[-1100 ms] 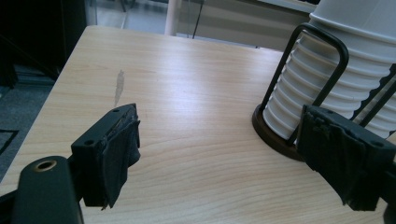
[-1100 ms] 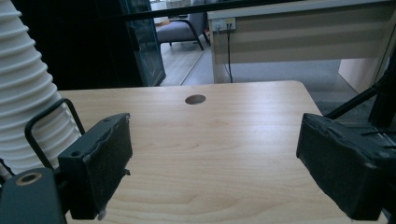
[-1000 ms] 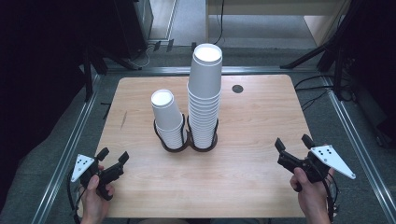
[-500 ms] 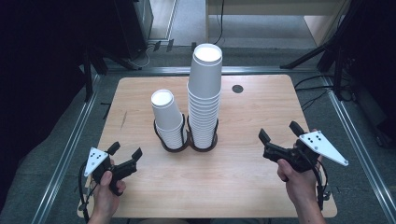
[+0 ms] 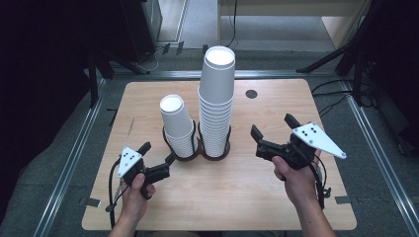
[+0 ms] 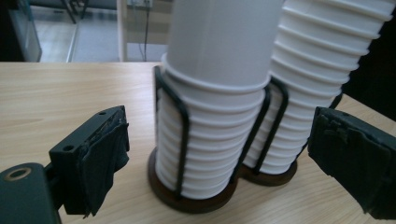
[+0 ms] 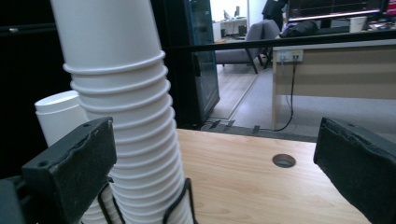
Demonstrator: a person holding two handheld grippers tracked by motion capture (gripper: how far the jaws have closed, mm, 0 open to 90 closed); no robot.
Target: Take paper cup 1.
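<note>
2 stacks of white paper cups stand side by side in a black wire holder (image 5: 197, 148) near the middle of the table (image 5: 276, 197). The short stack (image 5: 177, 126) sits in the ring toward the left edge; the tall stack (image 5: 216, 103) sits in the ring just beside it, toward the right edge, and rises well above its neighbour. Each ring has a dark round base resting on the wood, and thin wire uprights hug the lower cups.

The left gripper (image 5: 158, 157) is near the front-left part of the table, its tip close to the holder's base by the short stack but apart from it. Its jaws have just been opening and stand released, with nothing pressed between the pads; in the left gripper view the short stack (image 6: 210, 116) and the tall stack (image 6: 322, 84) appear beyond and between the 2 black jaws, not touched by either.

The right gripper (image 5: 271, 132) hangs to the right of the tall stack, apart from it, pointing toward the cups. Its jaws have just been opening too and stand wide, grasping nothing. In the right gripper view the tall stack (image 7: 126, 93) rises just past the jaw at that view's left, and the short stack (image 7: 58, 119) peeks out behind it.

A round cable hole (image 5: 251, 94) lies near the table's far edge — behind the tall stack, toward the right.
</note>
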